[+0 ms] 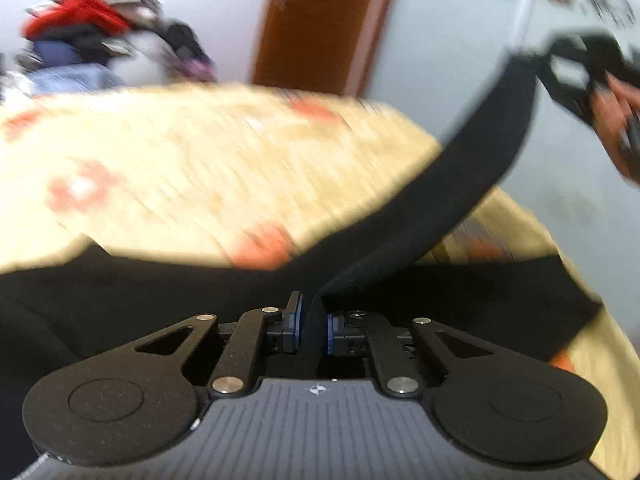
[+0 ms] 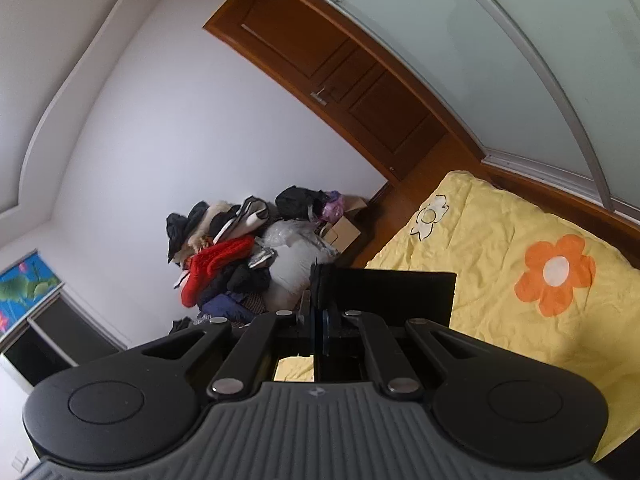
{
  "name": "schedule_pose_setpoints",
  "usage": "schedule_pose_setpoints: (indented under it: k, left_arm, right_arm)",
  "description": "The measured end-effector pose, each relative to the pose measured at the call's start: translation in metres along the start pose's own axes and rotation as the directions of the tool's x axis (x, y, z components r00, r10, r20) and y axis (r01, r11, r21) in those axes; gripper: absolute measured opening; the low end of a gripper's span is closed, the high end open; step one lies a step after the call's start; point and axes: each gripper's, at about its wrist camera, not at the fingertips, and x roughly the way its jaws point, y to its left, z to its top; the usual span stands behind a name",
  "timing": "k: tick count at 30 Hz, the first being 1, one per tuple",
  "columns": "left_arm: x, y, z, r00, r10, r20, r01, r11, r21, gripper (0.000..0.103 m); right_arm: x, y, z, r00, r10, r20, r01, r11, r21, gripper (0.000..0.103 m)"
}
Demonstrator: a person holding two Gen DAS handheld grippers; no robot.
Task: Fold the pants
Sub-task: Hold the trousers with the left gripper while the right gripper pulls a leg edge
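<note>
The black pants (image 1: 120, 304) lie partly on the yellow flowered bed cover (image 1: 180, 168). My left gripper (image 1: 314, 326) is shut on a fold of the pants low over the bed. A taut black strip of the pants (image 1: 492, 148) rises to the upper right, where my right gripper (image 1: 576, 68) holds it, with the person's hand behind. In the right wrist view my right gripper (image 2: 320, 316) is shut on the black pants (image 2: 392, 296), held up in the air above the bed cover (image 2: 520, 240). The left wrist view is motion-blurred.
A pile of clothes and bags (image 2: 248, 256) sits on the floor against the white wall. A wooden door (image 2: 340, 72) and a frosted glass wardrobe front (image 2: 520, 40) stand beyond the bed. A dark cabinet (image 2: 44, 340) is at the left.
</note>
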Motion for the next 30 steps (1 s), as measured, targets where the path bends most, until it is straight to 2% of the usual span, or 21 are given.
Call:
schedule_pose_setpoints:
  k: [3, 5, 7, 9, 11, 13, 15, 19, 23, 30]
  left_arm:
    - [-0.032, 0.010, 0.018, 0.990, 0.027, 0.138, -0.021, 0.999, -0.049, 0.011]
    - [-0.045, 0.006, 0.022, 0.987, 0.019, 0.160, -0.019, 1.000, -0.004, 0.011]
    - [-0.046, 0.001, 0.015, 0.994, -0.022, 0.109, 0.019, 1.000, 0.025, 0.011]
    - [-0.034, -0.008, -0.002, 0.997, -0.080, 0.014, 0.080, 0.996, 0.047, 0.011]
    - [-0.021, -0.019, -0.025, 0.991, -0.111, -0.078, 0.118, 0.990, 0.082, 0.011]
    - [-0.016, -0.027, -0.041, 0.986, -0.117, -0.119, 0.130, 0.985, 0.117, 0.011]
    - [-0.016, -0.029, -0.049, 0.982, -0.128, -0.138, 0.147, 0.980, 0.136, 0.011]
    - [-0.020, -0.027, -0.052, 0.980, -0.130, -0.152, 0.152, 0.978, 0.145, 0.011]
    - [-0.024, -0.027, -0.054, 0.977, -0.136, -0.164, 0.161, 0.975, 0.155, 0.011]
    - [-0.025, -0.030, -0.057, 0.974, -0.134, -0.180, 0.168, 0.968, 0.186, 0.011]
  right_arm:
    - [-0.021, 0.014, 0.000, 0.991, 0.108, 0.078, -0.107, 0.994, -0.023, 0.004]
    - [-0.047, 0.016, -0.004, 0.982, 0.135, 0.128, -0.128, 0.990, -0.061, 0.004]
    - [-0.073, -0.001, -0.015, 0.984, 0.098, 0.147, -0.091, 0.995, -0.050, 0.004]
    - [-0.095, -0.033, -0.031, 0.988, 0.002, 0.155, 0.000, 1.000, -0.012, 0.004]
    - [-0.113, -0.075, -0.049, 0.985, -0.116, 0.128, 0.108, 0.992, 0.069, 0.004]
    - [-0.129, -0.117, -0.071, 0.977, -0.192, 0.093, 0.173, 0.968, 0.182, 0.004]
    - [-0.141, -0.140, -0.089, 0.965, -0.250, 0.074, 0.228, 0.947, 0.226, 0.004]
    - [-0.163, -0.150, -0.113, 0.954, -0.284, 0.093, 0.252, 0.932, 0.261, 0.004]
    - [-0.175, -0.149, -0.117, 0.948, -0.299, 0.108, 0.264, 0.929, 0.260, 0.004]
    - [-0.185, -0.168, -0.125, 0.931, -0.356, 0.076, 0.321, 0.902, 0.289, 0.004]
